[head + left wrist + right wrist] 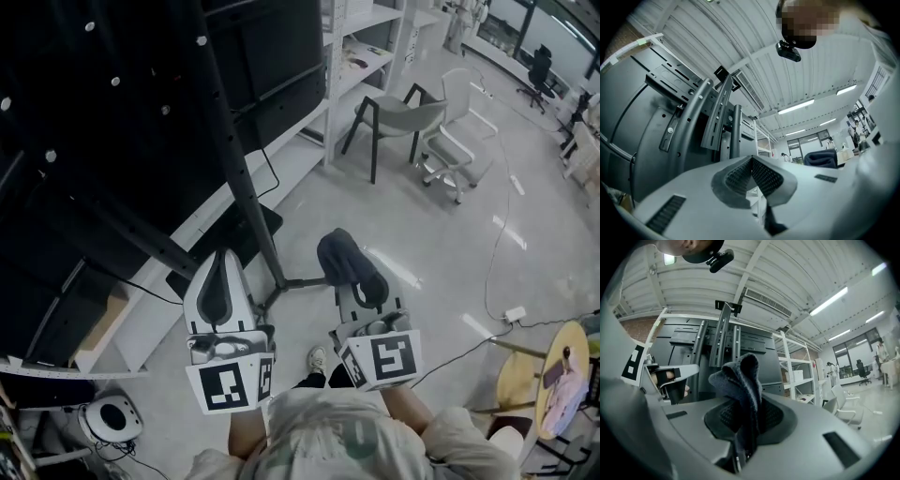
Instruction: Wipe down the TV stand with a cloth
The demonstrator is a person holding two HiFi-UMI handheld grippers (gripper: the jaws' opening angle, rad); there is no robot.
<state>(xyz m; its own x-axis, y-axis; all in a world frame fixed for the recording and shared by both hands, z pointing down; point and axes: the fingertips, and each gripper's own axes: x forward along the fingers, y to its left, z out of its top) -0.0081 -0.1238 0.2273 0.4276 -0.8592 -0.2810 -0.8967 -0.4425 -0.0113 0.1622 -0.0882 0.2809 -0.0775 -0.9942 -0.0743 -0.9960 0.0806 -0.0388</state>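
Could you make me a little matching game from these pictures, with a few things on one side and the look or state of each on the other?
1. left claw
2. cloth
3. chair
4. TV stand

A. grey seat on dark legs
B. shut, empty
C. black
D. pinched in the right claw

Pairs: 1-B, 2-D, 3-A, 4-C

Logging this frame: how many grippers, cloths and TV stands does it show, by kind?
Grippers: 2, the left gripper shut on nothing, the right gripper shut on the cloth
Cloth: 1, dark
TV stand: 1, black
Total: 4
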